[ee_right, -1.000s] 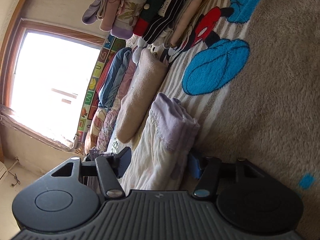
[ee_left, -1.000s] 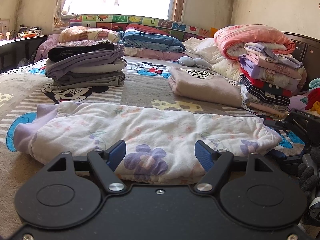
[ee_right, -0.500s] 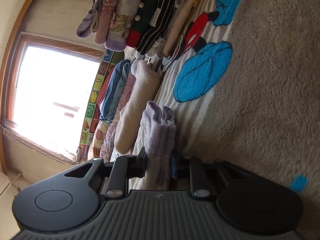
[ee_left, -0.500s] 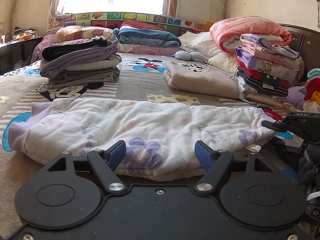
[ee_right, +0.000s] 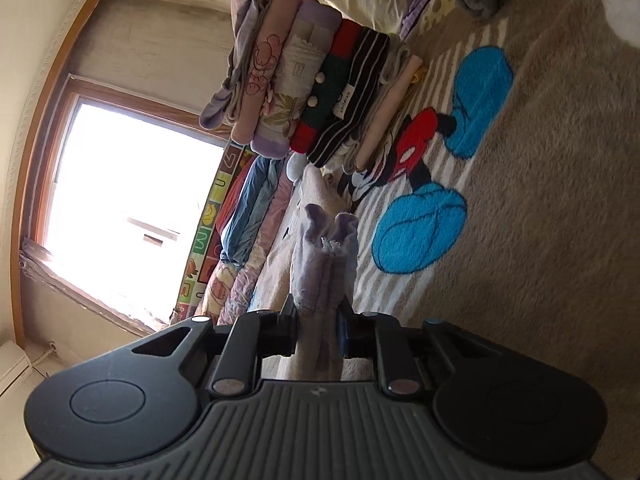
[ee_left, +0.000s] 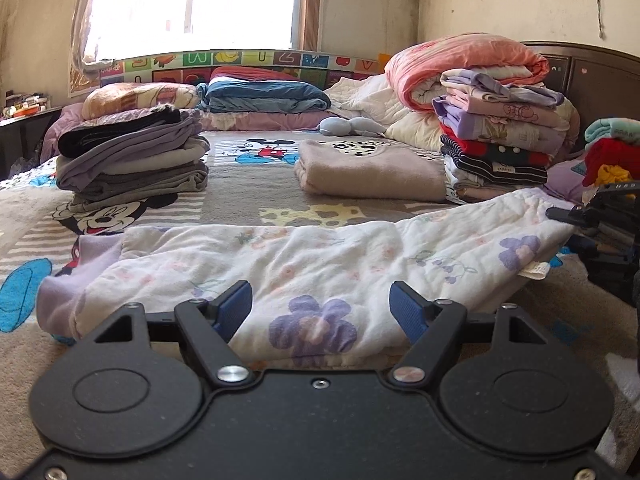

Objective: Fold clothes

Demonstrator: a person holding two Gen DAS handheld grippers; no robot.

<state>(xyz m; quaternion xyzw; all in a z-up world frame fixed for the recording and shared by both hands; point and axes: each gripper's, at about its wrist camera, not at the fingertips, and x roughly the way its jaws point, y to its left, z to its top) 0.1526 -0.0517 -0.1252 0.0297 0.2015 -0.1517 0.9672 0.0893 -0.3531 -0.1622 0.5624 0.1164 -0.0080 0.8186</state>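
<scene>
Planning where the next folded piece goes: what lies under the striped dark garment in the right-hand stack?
Under the striped dark garment lie pale, pinkish folded pieces. The floral garment covers the stack's base, so its lowest layer is hidden.

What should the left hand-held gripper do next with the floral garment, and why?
Probably close the left hand-held gripper on the near edge of the floral garment. It is open with the cloth lying between its fingers, while the right hand-held gripper is shut on the garment's lilac cuff end and lifting that end off the bedspread. Pinning the middle should let the lifted end fold over.
</scene>
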